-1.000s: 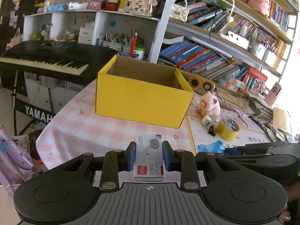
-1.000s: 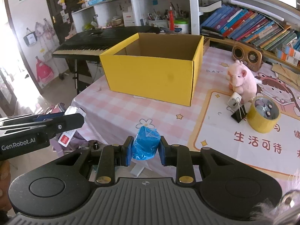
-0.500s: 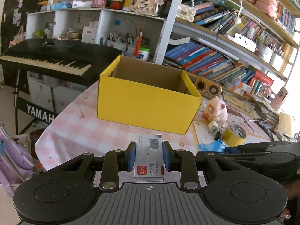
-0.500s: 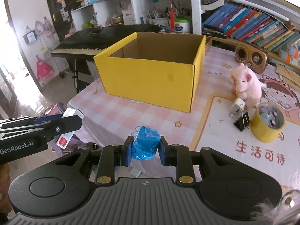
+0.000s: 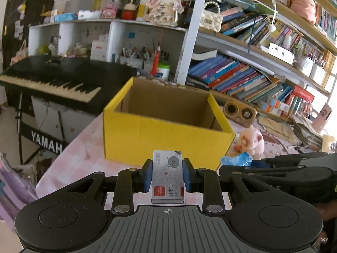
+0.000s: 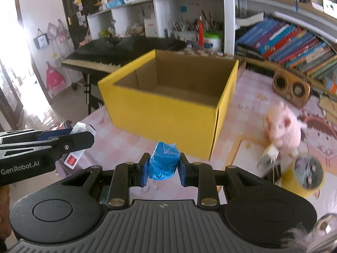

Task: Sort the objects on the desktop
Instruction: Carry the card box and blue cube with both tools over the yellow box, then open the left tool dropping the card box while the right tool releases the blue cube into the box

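The left gripper (image 5: 167, 176) is clamped on a grey staple box (image 5: 167, 179), held above the pink checked tablecloth (image 5: 78, 160) in front of the open yellow carton (image 5: 162, 141). Only the right wrist view shows the carton's bare floor, the right gripper (image 6: 162, 167) pinching a blue wrapped block (image 6: 163, 161), and the yellow tape roll (image 6: 303, 179) below the pink plush toy (image 6: 282, 130).

Box (image 6: 168, 113) on table (image 6: 118, 135); keyboard (image 6: 118, 52) behind.
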Demonstrator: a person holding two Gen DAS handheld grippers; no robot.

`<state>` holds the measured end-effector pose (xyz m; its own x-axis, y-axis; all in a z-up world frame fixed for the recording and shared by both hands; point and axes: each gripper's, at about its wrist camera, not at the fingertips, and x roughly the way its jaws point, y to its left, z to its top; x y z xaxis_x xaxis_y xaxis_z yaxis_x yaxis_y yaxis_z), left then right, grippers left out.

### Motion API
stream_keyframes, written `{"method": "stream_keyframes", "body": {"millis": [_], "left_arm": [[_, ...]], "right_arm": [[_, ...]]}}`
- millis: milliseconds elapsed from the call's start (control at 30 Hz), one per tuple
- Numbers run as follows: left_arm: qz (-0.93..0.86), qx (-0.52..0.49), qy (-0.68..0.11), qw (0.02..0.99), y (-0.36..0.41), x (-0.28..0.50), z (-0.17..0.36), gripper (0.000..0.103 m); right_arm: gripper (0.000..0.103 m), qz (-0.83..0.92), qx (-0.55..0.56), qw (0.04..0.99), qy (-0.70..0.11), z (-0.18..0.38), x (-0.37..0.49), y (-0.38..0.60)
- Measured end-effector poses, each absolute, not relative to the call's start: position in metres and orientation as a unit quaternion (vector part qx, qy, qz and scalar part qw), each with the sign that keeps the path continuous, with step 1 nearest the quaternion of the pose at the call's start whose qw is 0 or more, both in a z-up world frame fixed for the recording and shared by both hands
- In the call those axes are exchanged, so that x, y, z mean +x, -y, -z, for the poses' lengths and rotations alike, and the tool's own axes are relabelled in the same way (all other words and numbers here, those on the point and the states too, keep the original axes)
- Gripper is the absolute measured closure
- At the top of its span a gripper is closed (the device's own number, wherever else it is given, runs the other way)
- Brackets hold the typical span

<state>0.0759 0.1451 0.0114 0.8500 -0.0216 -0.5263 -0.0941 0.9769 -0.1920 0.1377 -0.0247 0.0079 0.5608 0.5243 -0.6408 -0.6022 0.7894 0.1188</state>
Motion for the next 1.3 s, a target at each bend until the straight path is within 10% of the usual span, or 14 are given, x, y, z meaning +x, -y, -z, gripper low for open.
{"method": "stream_keyframes", "body": {"millis": [600, 1300], "left_arm": [[-0.062, -0.089, -0.250, 0.962, -0.159, 0.193, -0.033, 0.075], [-0.074, -0.075, -0.427, 0.898, -0.176, 0.311, 0.035, 0.075]], "right_arm": [[0.077, -0.371, -0.078, 0.879, -0.290, -0.034, 0.265, -0.004], [0.078, -0.442, -0.345, 0.748, -0.356, 0.030, 0.371, -0.088]]}}
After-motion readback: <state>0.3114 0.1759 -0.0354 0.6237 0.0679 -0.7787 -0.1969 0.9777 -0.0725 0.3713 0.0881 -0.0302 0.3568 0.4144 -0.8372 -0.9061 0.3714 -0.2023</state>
